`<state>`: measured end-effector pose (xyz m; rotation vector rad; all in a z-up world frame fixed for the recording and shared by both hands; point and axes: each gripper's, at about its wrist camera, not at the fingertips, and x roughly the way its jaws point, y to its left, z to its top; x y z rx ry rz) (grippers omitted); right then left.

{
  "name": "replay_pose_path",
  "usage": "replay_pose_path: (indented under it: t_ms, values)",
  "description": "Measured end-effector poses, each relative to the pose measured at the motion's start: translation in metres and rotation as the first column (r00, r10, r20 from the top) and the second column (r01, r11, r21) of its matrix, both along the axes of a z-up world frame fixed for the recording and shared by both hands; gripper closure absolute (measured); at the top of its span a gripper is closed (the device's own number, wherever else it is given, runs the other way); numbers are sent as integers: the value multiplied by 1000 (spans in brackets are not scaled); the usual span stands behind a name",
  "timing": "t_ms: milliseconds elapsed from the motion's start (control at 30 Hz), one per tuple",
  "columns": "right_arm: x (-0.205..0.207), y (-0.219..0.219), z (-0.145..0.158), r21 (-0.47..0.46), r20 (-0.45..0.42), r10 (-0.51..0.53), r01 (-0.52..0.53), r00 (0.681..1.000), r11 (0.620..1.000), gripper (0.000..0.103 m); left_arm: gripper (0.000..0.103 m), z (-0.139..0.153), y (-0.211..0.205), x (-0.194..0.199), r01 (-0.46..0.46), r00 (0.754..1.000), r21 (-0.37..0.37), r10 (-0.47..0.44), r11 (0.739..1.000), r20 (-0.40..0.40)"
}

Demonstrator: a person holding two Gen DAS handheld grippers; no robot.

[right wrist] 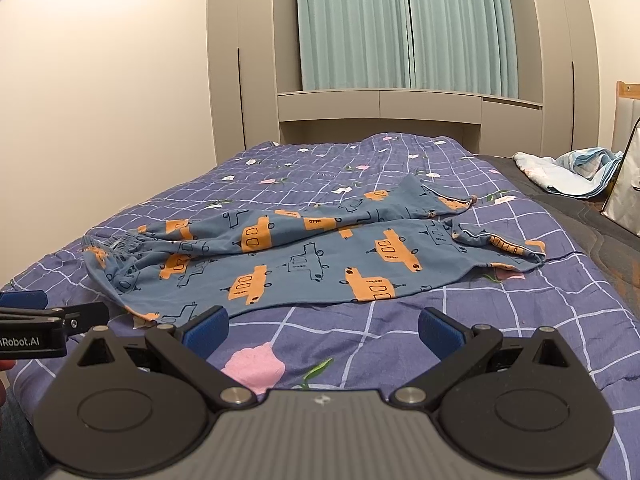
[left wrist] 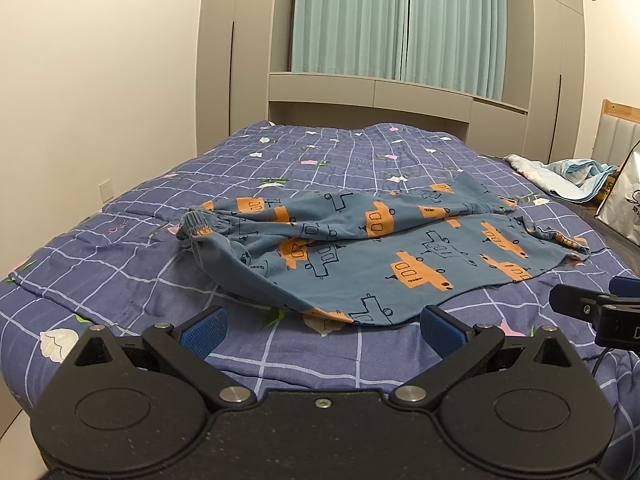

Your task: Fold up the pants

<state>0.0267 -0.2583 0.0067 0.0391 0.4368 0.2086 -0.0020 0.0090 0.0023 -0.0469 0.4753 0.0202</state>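
Note:
Blue pants (left wrist: 360, 252) with orange car prints lie spread crosswise on the bed, elastic waistband at the left, leg cuffs at the right, one leg lying partly over the other. They also show in the right wrist view (right wrist: 304, 264). My left gripper (left wrist: 320, 330) is open and empty, just short of the pants' near edge. My right gripper (right wrist: 322, 330) is open and empty, over the bedspread in front of the pants' near edge. The right gripper's tip shows at the right edge of the left wrist view (left wrist: 600, 304); the left gripper shows at the left edge of the right wrist view (right wrist: 40, 320).
The bed has a purple checked bedspread (left wrist: 120, 280) with flower prints. A crumpled light blue blanket (left wrist: 568, 176) and a white bag (left wrist: 624, 204) sit at the far right. A wall runs along the left; cabinets and green curtains (left wrist: 400, 20) stand behind.

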Motion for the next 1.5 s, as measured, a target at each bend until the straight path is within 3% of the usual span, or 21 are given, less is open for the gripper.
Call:
replay_pose_path:
  t_ms: [867, 1500]
  values:
    - [1, -1, -1, 1, -8, -1, 1, 1000, 1000, 0, 1, -5, -2, 1, -17, 1000, 7, 17, 1000, -19]
    - [27, 5, 8, -33, -52, 30, -31, 998, 999, 0, 0, 3, 12, 28, -53, 997, 16, 54, 998, -52]
